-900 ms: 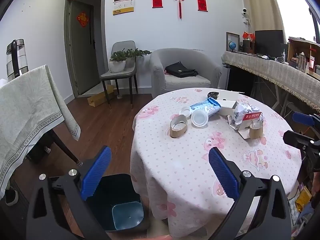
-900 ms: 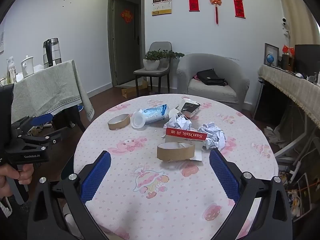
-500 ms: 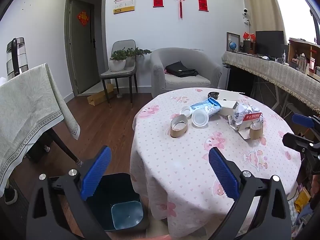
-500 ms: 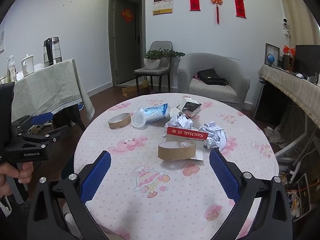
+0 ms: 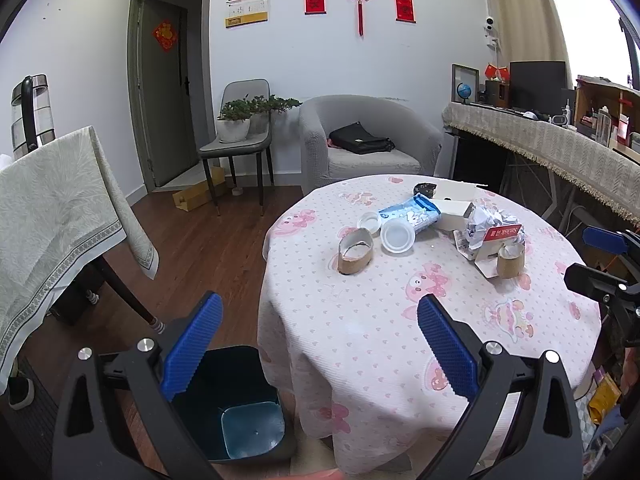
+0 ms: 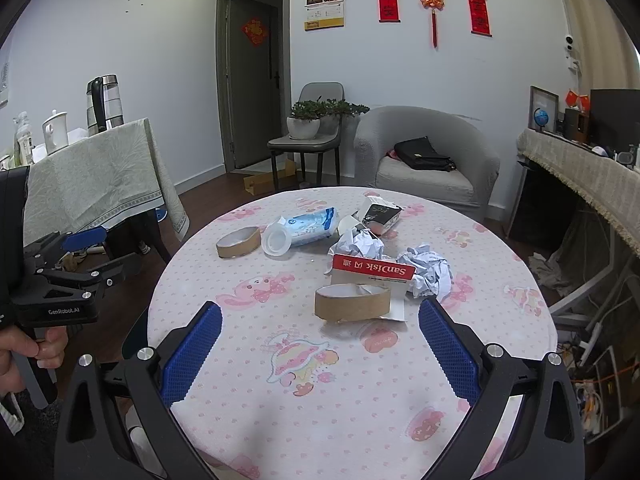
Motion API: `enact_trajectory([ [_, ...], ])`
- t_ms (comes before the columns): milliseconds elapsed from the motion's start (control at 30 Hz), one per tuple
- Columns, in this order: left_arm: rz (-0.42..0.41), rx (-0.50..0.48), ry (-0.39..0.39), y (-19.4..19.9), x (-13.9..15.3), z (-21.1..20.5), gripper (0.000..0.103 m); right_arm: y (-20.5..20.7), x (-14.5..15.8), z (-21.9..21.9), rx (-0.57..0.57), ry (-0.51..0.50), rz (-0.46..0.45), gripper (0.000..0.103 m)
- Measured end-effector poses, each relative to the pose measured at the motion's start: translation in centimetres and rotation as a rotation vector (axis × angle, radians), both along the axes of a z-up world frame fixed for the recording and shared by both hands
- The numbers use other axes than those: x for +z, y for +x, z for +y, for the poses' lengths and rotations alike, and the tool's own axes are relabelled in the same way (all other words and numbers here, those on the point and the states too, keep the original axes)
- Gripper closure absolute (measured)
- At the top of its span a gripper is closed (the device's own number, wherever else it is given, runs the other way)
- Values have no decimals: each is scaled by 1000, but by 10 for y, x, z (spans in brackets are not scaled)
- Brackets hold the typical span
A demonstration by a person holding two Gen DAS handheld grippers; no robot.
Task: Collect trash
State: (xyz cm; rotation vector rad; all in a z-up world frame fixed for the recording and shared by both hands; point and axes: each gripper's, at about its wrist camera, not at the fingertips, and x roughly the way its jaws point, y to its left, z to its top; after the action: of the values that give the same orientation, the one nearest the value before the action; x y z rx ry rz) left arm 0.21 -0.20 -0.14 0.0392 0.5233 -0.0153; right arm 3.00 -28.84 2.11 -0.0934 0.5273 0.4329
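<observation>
Both sets of tongs are sitting wide apart right now with nothing between the blue pads. The left tongs point(image 5: 318, 330) are hovering off the table's edge, angled down, with the dark trash bin point(image 5: 240, 424) sitting on the wood floor just beside the draped tablecloth. The right tongs point(image 6: 320, 338) are hanging over the near side of the round table point(image 6: 360, 420), pink cartoon cloth and all.

The trash is all lying in a loose cluster around the middle of the table. Closest to the right tongs is a brown tape roll point(image 6: 352, 302) resting on a bit of white card, and right behind it a red SanDisk package point(image 6: 372, 268) is leaning on crumpled paper point(image 6: 428, 268). Another paper wad point(image 6: 360, 242) is sitting just behind that. Further back, a blue-and-white plastic wrapper point(image 6: 308, 224) is lying on its side beside a second tape roll point(image 6: 238, 242), and a small black-and-white box point(image 6: 378, 212) is sitting at the far end.

A person's hand point(image 6: 28, 354) is gripping the left tool's handle at the left edge of the right wrist view.
</observation>
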Motion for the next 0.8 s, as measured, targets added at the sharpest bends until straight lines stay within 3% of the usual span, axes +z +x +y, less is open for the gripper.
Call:
enact_trajectory([
  [800, 6, -3, 2, -1, -2, 1, 3, 0, 0, 1, -1, -1, 1, 3],
])
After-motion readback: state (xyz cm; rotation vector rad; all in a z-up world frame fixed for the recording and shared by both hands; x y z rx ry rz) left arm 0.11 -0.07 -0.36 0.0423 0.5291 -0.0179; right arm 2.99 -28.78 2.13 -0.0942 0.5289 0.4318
